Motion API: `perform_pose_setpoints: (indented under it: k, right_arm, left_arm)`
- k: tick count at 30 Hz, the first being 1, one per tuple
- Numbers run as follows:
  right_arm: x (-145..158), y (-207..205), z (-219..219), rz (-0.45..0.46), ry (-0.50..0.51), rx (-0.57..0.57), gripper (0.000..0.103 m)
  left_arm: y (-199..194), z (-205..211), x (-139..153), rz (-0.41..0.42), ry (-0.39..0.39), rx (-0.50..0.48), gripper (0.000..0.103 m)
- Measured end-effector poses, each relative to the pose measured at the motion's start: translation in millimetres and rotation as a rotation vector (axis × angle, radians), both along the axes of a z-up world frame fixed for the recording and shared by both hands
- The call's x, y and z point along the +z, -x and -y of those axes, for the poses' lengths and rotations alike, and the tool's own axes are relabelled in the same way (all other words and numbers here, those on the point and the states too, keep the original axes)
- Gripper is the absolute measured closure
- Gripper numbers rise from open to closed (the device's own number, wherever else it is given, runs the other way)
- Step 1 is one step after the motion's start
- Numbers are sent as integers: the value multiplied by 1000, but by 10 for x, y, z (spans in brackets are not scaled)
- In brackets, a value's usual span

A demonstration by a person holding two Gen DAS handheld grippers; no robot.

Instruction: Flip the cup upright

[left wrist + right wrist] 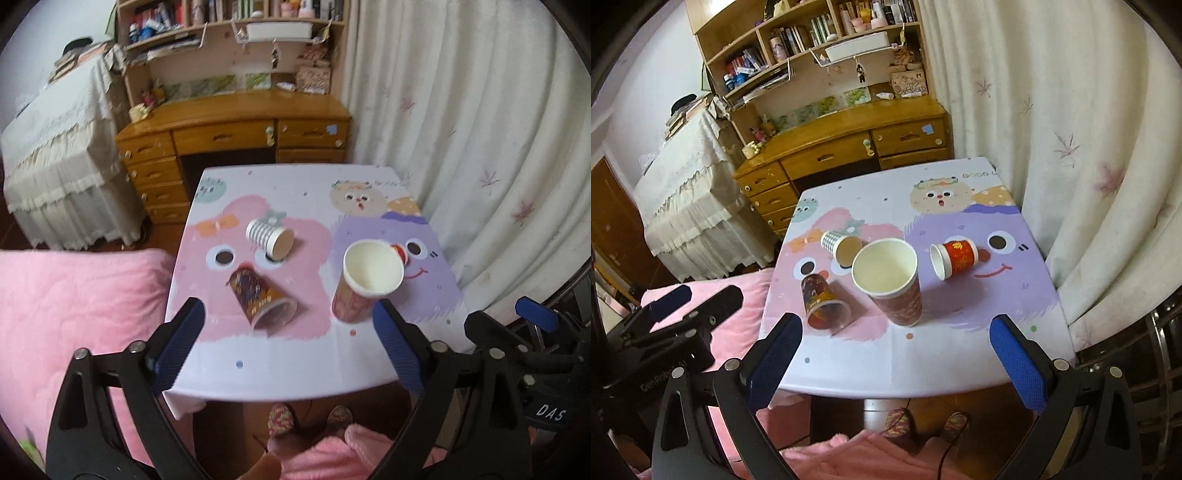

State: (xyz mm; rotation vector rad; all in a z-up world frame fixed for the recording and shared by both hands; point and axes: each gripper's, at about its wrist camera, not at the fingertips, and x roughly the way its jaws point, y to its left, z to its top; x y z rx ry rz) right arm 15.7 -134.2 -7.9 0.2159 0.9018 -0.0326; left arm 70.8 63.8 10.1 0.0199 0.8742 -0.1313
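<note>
**Three cups still lie on their sides**

One tall cup stands up in the middle of the table. Left of the tall cup lies a dark shiny cup. Behind that one lies a striped cup. Right of the tall cup lies a red cup.

They look like paper, round and thin, so they are probably light and easy to squash. A soft pinch across the middle of the side looks best.

The left gripper is wide open and holds nothing. The right gripper is wide open too.
</note>
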Motion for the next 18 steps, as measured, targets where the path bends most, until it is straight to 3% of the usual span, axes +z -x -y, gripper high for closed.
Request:
perform_pose_setpoints:
  k: [4,18]
  right_arm:
    - [-109,58,-17,-30,-7,28,0]
    - [-144,-64,164,1,2,0,0]
  left_arm:
    - [68,-6,-65,-4,11,30,1]
    - [-2,109,-56,26,-30,40,1]
